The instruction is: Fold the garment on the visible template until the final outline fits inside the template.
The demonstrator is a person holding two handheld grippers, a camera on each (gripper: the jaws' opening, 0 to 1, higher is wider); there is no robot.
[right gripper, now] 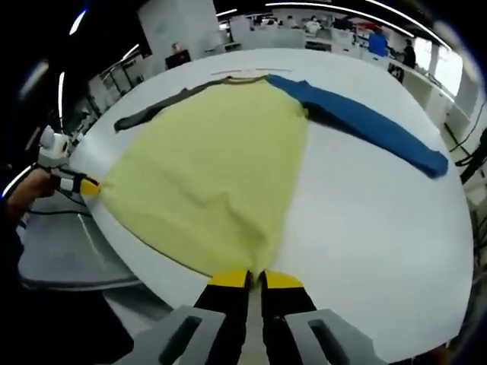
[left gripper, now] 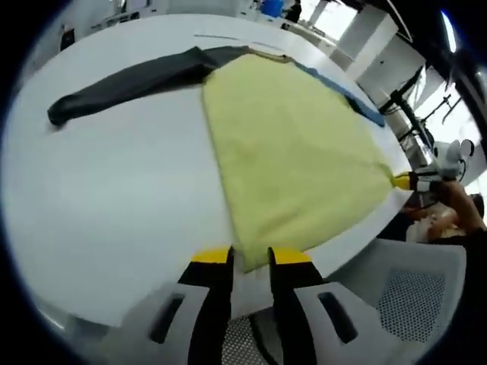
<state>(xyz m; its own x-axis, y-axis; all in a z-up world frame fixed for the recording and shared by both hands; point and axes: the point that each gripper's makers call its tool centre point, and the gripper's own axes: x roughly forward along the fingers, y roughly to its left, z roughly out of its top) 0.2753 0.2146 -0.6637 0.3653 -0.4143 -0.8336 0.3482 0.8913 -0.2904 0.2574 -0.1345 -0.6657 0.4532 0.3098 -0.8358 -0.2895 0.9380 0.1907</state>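
Observation:
A long-sleeved garment lies flat on the white table (left gripper: 114, 198), its yellow body (left gripper: 289, 144) spread wide. One sleeve is dark grey (left gripper: 122, 84), the other blue (right gripper: 373, 125). My left gripper (left gripper: 249, 258) is shut on one hem corner at the table's near edge. My right gripper (right gripper: 256, 280) is shut on the other hem corner. In the left gripper view the right gripper (left gripper: 407, 181) shows at the far hem corner. The left gripper (right gripper: 85, 185) appears the same way in the right gripper view. A thin line (right gripper: 236, 72) is marked on the table beyond the collar.
A grey mesh chair (left gripper: 415, 293) stands off the table edge beside the hem. A person's hand (left gripper: 456, 199) holds the right gripper. White table surface (right gripper: 365, 220) lies bare beside the body. Desks and office gear (right gripper: 304, 30) stand beyond the far side of the table.

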